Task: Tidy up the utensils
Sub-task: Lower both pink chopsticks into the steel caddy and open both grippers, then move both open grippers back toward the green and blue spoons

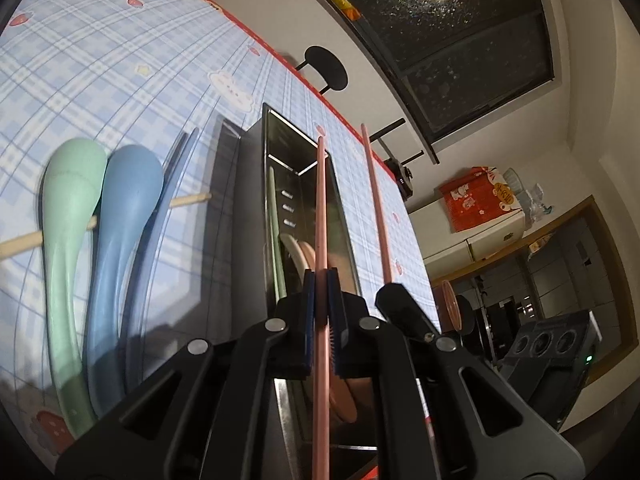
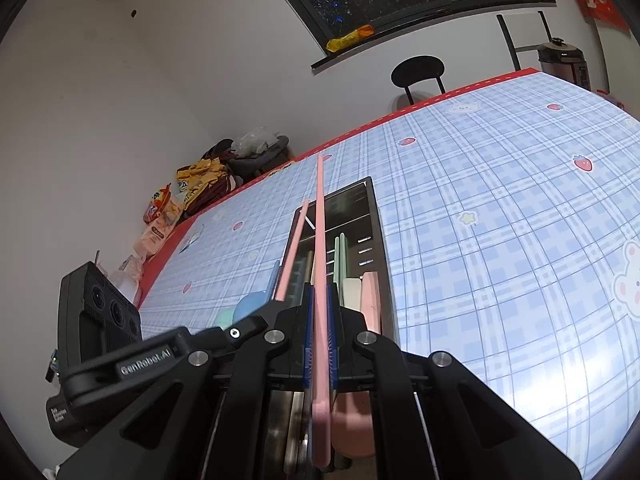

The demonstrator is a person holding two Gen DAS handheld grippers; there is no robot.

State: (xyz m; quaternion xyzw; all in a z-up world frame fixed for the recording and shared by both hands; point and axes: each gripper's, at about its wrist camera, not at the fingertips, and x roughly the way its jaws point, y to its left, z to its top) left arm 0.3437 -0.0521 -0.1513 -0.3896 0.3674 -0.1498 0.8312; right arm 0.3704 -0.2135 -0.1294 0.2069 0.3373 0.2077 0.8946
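Observation:
My left gripper (image 1: 320,276) is shut on a pink chopstick (image 1: 321,208) that points forward over the dark metal utensil holder (image 1: 256,216). My right gripper (image 2: 320,292) is shut on a second pink chopstick (image 2: 320,216), held over the same holder (image 2: 378,232). Each view also shows the other hand's chopstick: one stands to the right in the left wrist view (image 1: 378,208), one to the left in the right wrist view (image 2: 292,252). Inside the holder lie pink, cream and green utensils (image 2: 360,292). A green spoon (image 1: 66,216), a blue spoon (image 1: 124,208) and a blue fork (image 1: 168,196) lie on the table left of the holder, over a beige chopstick (image 1: 188,200).
The table wears a blue plaid cloth (image 2: 500,220) with a red edge. A black chair (image 2: 418,70) stands behind the table. Snack bags (image 2: 200,184) pile at the far left corner. The other gripper's body (image 2: 96,312) sits close on the left.

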